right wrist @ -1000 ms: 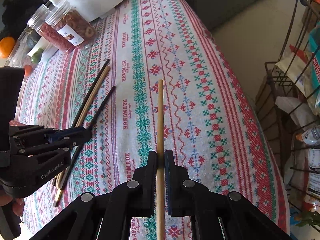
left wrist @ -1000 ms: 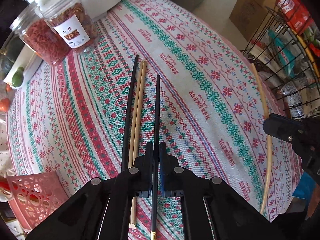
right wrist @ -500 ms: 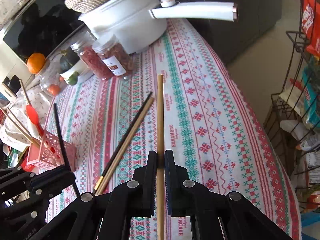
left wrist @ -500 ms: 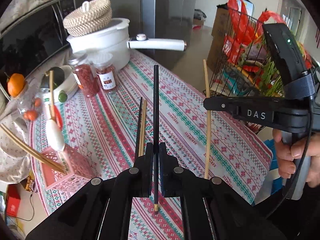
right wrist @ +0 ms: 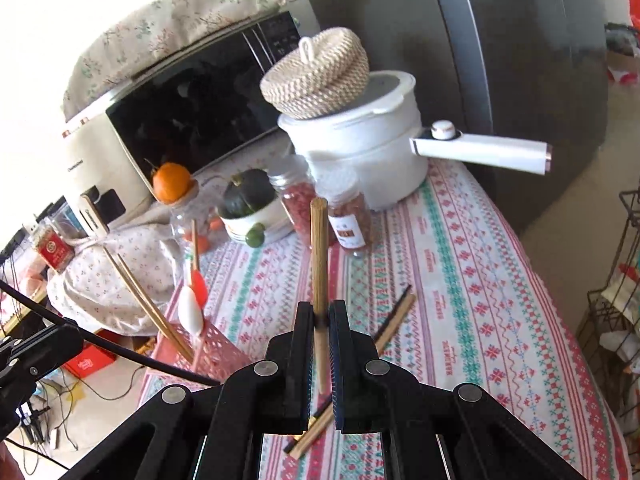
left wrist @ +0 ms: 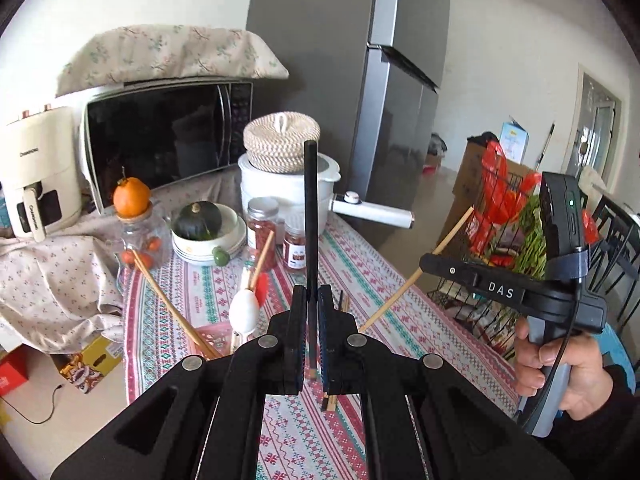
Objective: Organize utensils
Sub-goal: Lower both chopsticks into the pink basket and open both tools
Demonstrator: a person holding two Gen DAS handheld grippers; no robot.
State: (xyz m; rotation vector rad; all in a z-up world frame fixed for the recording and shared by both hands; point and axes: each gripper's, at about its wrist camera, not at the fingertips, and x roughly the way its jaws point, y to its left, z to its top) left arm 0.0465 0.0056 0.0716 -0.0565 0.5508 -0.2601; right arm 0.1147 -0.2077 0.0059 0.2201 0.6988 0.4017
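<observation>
My left gripper (left wrist: 309, 300) is shut on a black chopstick (left wrist: 310, 216) and holds it above the table, pointing up and away. My right gripper (right wrist: 320, 316) is shut on a wooden chopstick (right wrist: 319, 256), also lifted; it shows in the left wrist view (left wrist: 416, 276) too. A pink perforated basket (right wrist: 208, 344) at the table's left edge holds two wooden chopsticks (right wrist: 140, 300) and a white and red spoon (right wrist: 191, 308). One black and one wooden chopstick (right wrist: 394, 320) lie together on the patterned tablecloth (right wrist: 460, 280).
At the back stand two jars of dried goods (right wrist: 352, 216), a white pot (right wrist: 360, 152) with a woven lid and a long handle, a bowl with a green squash (right wrist: 248, 200), an orange on a jar (right wrist: 172, 178) and a microwave (left wrist: 168, 136). A wire rack (left wrist: 500, 240) is on the right.
Both grippers have lifted their chopsticks off the tablecloth and tilted upward, so the views swung from the table to the back of the kitchen. The pair on the cloth has not moved.
</observation>
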